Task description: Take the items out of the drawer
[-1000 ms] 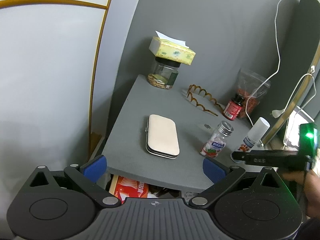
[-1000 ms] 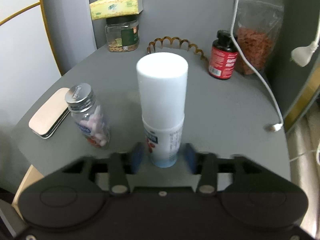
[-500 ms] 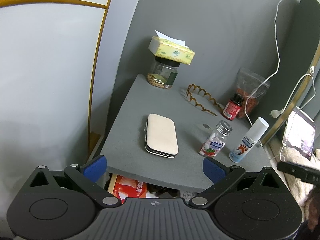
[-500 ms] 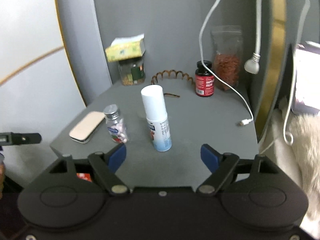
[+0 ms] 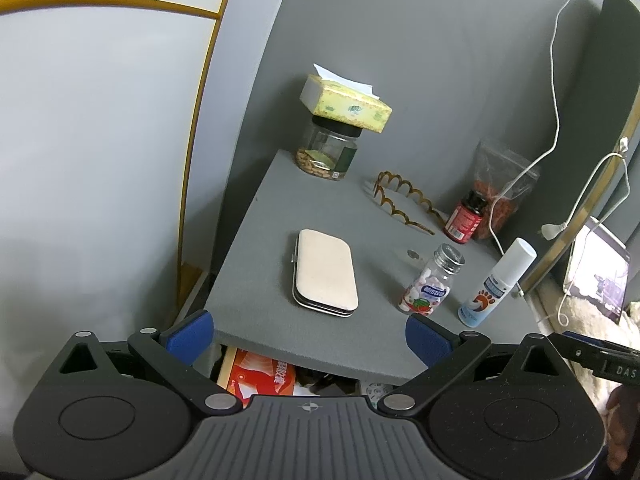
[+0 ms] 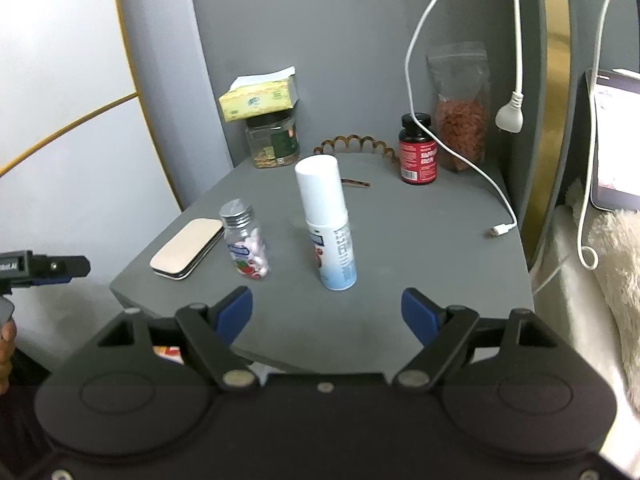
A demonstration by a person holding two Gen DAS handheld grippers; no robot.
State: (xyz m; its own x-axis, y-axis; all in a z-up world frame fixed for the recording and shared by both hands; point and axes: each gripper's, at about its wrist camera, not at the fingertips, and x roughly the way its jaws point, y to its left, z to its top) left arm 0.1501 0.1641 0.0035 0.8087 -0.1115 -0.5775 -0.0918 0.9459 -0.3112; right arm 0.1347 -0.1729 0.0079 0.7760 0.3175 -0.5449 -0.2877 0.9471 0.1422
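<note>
A white spray bottle (image 6: 328, 224) stands upright on the grey nightstand top (image 6: 420, 248); it also shows in the left wrist view (image 5: 496, 284). Left of it stand a small candy bottle (image 6: 245, 240) and a beige flat case (image 6: 188, 248). My right gripper (image 6: 326, 310) is open and empty, held back from the spray bottle. My left gripper (image 5: 308, 334) is open and empty above the open drawer (image 5: 296, 378), where a red and orange packet (image 5: 260, 374) shows under the tabletop edge.
At the back stand a glass jar (image 5: 326, 154) with a tissue box (image 5: 346, 102) on top, a brown wavy hairband (image 5: 404, 200), a red supplement bottle (image 6: 418, 150) and a bag of red berries (image 6: 460, 120). White charging cables (image 6: 452, 140) hang at the right. A tablet (image 6: 616, 140) lies on a fluffy blanket.
My right gripper opened, let go of the spray bottle and drew back from the nightstand. The bottle stays upright. My left gripper has hardly moved.
</note>
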